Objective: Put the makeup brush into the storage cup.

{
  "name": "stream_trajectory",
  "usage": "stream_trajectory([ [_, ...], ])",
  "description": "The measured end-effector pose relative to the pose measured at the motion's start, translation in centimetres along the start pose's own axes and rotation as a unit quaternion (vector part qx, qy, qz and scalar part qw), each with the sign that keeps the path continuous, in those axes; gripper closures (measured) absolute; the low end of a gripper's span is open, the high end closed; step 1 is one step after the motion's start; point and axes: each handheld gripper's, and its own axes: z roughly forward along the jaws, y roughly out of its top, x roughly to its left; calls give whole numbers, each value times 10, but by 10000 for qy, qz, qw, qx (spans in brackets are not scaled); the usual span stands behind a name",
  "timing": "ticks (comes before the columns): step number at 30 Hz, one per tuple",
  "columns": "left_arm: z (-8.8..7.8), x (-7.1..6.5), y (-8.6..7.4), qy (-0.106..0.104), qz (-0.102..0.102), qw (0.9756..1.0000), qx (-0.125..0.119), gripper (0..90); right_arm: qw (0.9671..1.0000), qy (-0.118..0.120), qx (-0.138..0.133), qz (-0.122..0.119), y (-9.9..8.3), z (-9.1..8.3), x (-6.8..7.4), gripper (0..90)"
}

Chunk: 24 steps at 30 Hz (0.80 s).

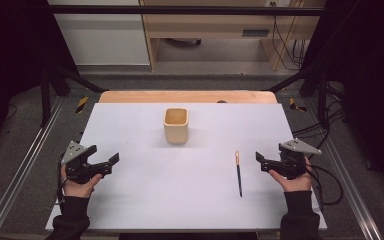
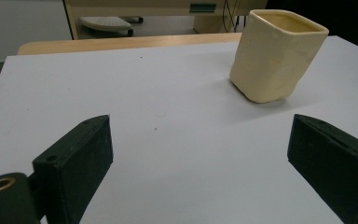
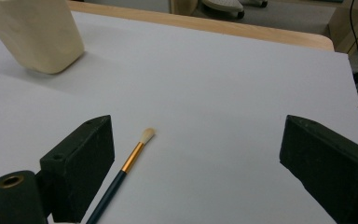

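Just beside the right claw (image 1: 258, 159), a paintbrush (image 1: 238, 172); cup (image 1: 175, 125) well apart.

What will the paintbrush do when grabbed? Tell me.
The paintbrush looks thin and stiff, so it is probably light. Its round handle may roll if nudged sideways. Lying flat on the table, it could slip from the right gripper, whose jaws stand open.

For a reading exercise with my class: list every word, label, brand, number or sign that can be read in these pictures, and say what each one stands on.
No text can be read.
Cream cup: plain, no print.
Paintbrush: dark handle, no marking visible.
White table sheet: blank.
Small green plate on the cabinet behind the table: too small and blurred to read.
Left tool and right tool: black, no lettering visible.
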Motion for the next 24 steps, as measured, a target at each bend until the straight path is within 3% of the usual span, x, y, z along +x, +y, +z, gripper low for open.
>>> stream_trajectory([
  [6,-1,-1,-3,-17,-11,10000,14,63,9999,-4,139,-85,0,1,5,105],
  [14,0,-3,-5,-16,24,10000,74,64,9983,133,450,-358,8,7,25,127],
  [17,2,-4,-6,-8,16,9999,109,64,9978,175,556,-328,9,9,29,134],
  [21,2,-4,-7,-3,14,9999,120,64,9955,306,836,-335,9,19,37,161],
  [24,3,-5,-7,1,30,9999,132,65,9919,373,1147,-407,7,29,43,179],
])
